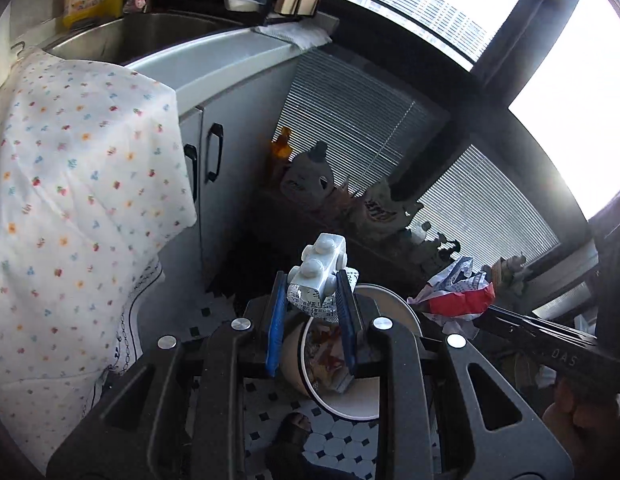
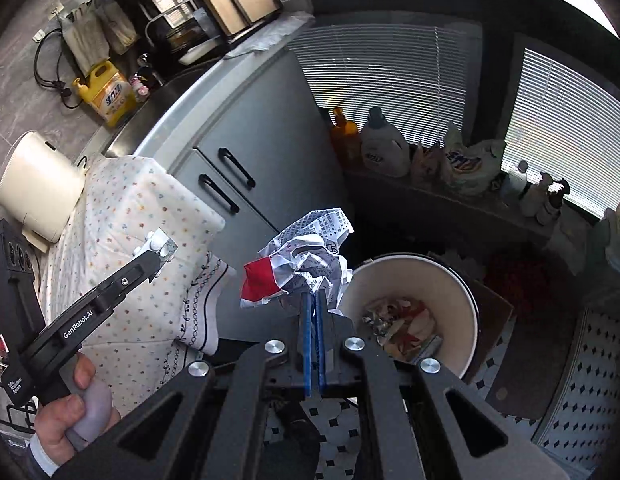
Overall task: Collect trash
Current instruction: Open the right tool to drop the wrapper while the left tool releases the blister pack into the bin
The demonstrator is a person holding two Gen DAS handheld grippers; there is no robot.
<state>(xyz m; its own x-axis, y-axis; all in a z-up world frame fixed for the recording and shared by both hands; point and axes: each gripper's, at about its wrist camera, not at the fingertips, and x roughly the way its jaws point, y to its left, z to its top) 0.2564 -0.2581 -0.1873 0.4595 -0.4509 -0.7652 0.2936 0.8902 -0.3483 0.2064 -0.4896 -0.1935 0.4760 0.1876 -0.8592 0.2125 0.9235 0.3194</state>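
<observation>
Trash is held in both grippers above a round white bin point(image 2: 467, 312), which stands on the black-and-white tiled floor point(image 1: 349, 440) and serves as the landmark for everything else. The left gripper point(image 1: 311, 300) has its blue-padded fingers point(image 1: 276, 320) clenched on a white blister pack point(image 1: 319, 270) with a foil backing; in the left wrist view the pack sits directly over the bin's near rim, and in the right wrist view the same pack point(image 2: 160, 246) appears well to the left of the bin, in front of a flower-print cloth point(image 2: 150, 216). The right gripper point(image 2: 313, 296) has its fingers point(image 2: 306, 332) pressed almost together, pinching a crumpled printed paper wrapper point(image 2: 306, 256) with a red patch; the wrapper hangs just left of the bin's rim in that view, while in the left wrist view it point(image 1: 455, 296) hangs to the right of the bin. Inside the bin lie scraps of paper and foil point(image 2: 397, 320). Behind the bin a grey cabinet point(image 2: 246, 128) with black handles rises, and beyond the bin a low ledge point(image 2: 449, 196) under slatted blinds carries detergent bottles point(image 2: 383, 148). A yellow jug point(image 2: 110, 94) stands far up-left of the bin, beside the sink.
</observation>
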